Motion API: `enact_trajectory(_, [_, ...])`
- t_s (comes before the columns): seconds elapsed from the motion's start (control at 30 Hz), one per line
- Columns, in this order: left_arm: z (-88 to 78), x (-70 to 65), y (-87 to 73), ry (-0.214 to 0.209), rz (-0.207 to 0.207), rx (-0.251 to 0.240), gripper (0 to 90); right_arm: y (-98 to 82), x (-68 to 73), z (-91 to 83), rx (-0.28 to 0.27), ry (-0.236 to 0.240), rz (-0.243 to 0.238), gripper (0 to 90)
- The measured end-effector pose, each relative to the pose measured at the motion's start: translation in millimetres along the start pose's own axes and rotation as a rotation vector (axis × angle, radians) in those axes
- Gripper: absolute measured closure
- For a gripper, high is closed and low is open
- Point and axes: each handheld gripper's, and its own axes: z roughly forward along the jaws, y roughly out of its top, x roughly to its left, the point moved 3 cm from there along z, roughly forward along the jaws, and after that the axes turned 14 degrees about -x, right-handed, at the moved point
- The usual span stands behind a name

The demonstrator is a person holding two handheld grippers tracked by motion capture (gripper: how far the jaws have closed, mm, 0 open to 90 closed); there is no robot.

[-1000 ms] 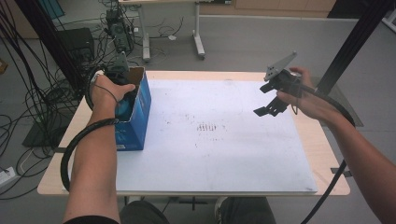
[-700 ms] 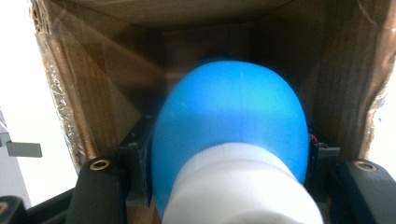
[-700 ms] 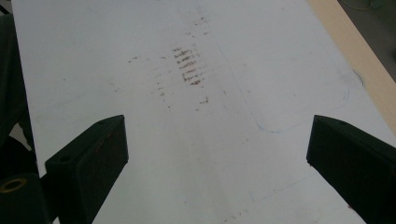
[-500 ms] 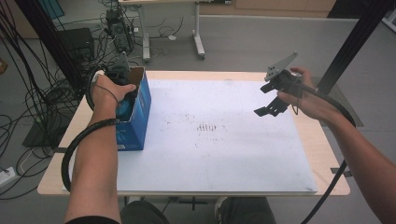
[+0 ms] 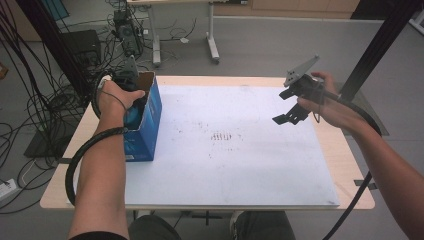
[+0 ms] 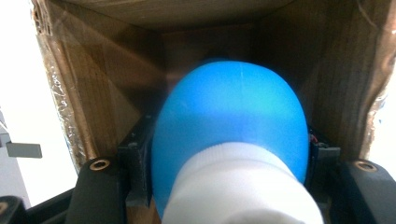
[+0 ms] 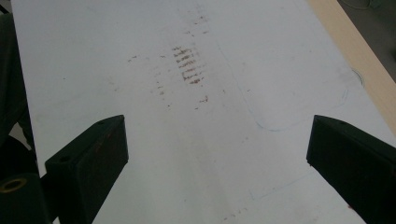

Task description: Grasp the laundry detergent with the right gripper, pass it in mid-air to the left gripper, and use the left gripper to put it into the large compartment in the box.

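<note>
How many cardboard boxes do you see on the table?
1. The blue cardboard box stands open at the table's left edge, with the left gripper inside it, shut on a blue and white bottle.

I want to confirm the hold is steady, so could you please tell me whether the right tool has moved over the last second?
No. The right tool hangs open above the same far right part of the white sheet.

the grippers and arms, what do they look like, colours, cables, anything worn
Both grippers are black with blocky black jaws. The right gripper carries a grey three-cornered plate on top. A thick black cable loops from the left gripper; another trails along the right forearm. A thin dark band circles the left wrist; both forearms show no sleeves.
</note>
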Motion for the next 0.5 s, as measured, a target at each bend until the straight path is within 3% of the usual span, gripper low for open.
enact_trajectory(0.5, [-0.1,0.5,-0.1,-0.002,0.002,0.0,36.9,-2.1,0.2,2.5,0.005,0.005,0.004,5.4])
